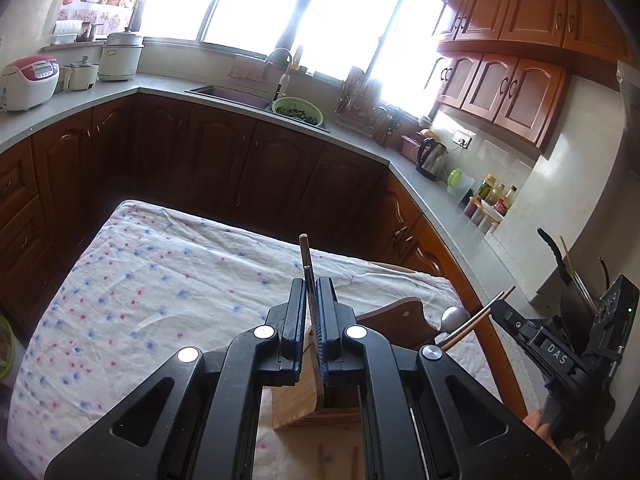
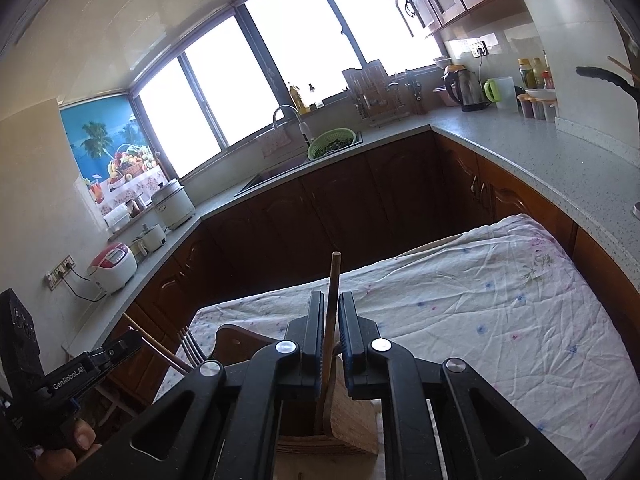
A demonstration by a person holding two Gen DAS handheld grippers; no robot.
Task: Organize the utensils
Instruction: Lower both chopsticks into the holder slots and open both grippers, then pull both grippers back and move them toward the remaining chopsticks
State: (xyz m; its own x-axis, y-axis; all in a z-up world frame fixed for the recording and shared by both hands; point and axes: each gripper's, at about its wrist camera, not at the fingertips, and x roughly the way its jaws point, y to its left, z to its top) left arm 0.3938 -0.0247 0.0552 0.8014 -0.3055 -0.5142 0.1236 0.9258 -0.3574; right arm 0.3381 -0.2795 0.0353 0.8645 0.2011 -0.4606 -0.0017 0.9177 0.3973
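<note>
A dark, slim utensil handle [image 1: 307,276] stood upright, pinched between the nearly closed jaws of the left gripper [image 1: 311,286]. The right gripper [image 2: 331,300] was clamped on a wooden stick [image 2: 333,304]. Directly beneath both sat a wooden utensil holder [image 1: 304,408] on the flowered tablecloth [image 1: 160,280]. Left of the right gripper, a fork [image 2: 191,347] stood tines-up.

rice cooker [image 1: 29,81] | green colander [image 1: 297,109] | kettle [image 1: 431,157] | floral tablecloth [image 1: 160,280]
</note>
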